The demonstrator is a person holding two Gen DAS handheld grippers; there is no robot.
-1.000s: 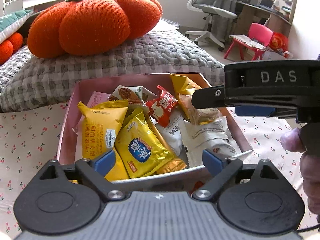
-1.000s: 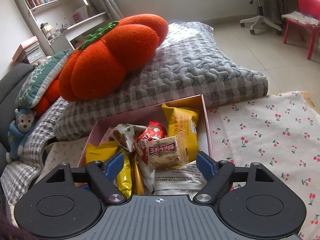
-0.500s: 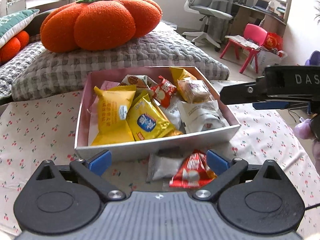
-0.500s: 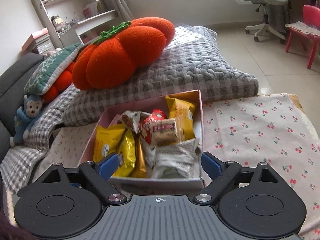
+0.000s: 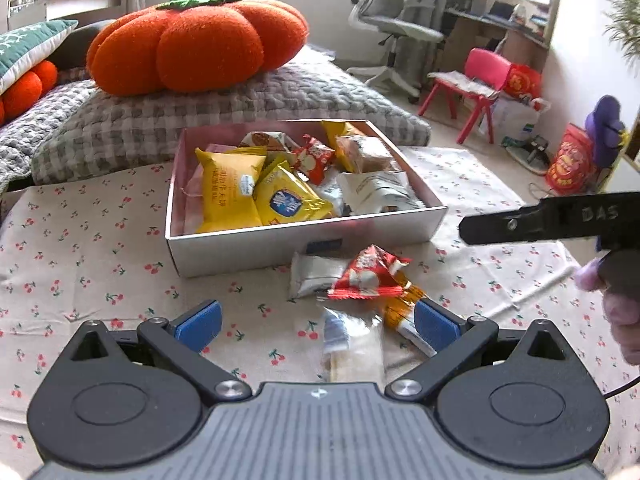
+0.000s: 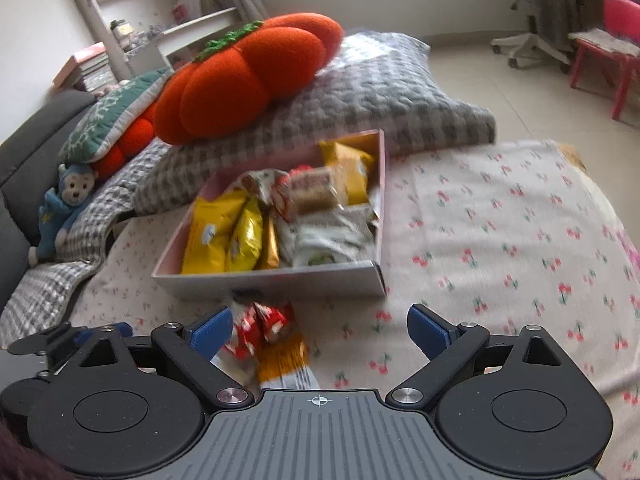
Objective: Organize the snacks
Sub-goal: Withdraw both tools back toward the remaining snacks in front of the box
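Snacks still lie loose on the cloth (image 5: pixel 100 248) in front of the box, so I judge that the step in hand is to pick the next one and put it in. Nearest to my left gripper (image 5: pixel 316 322), at about 1 o'clock from it, is a clear packet (image 5: pixel 352 344), and just behind this an orange packet (image 5: pixel 400 312) at 2 o'clock. Its fingers are at their widest and nothing is between the pads. A little farther, the red packet (image 5: pixel 368 274) lies partly on the orange one, and a silver packet (image 5: pixel 314 276) touches it on the 9 o'clock side.

My right gripper (image 6: pixel 320 328) sees the same red packet at 10 o'clock, near its left finger; its jaws are opening and hold nothing.

I would take the red packet first, because it is on top, and close across its narrow middle, not on the crinkled end. One packet at a time, I think, as they overlap.

Farther, at 12 o'clock, stands the box (image 5: pixel 304 236), already quite full. The free corner seems to be near the yellow bags (image 5: pixel 228 192), so I would drop there. Behind is the grey cushion (image 5: pixel 200 120).
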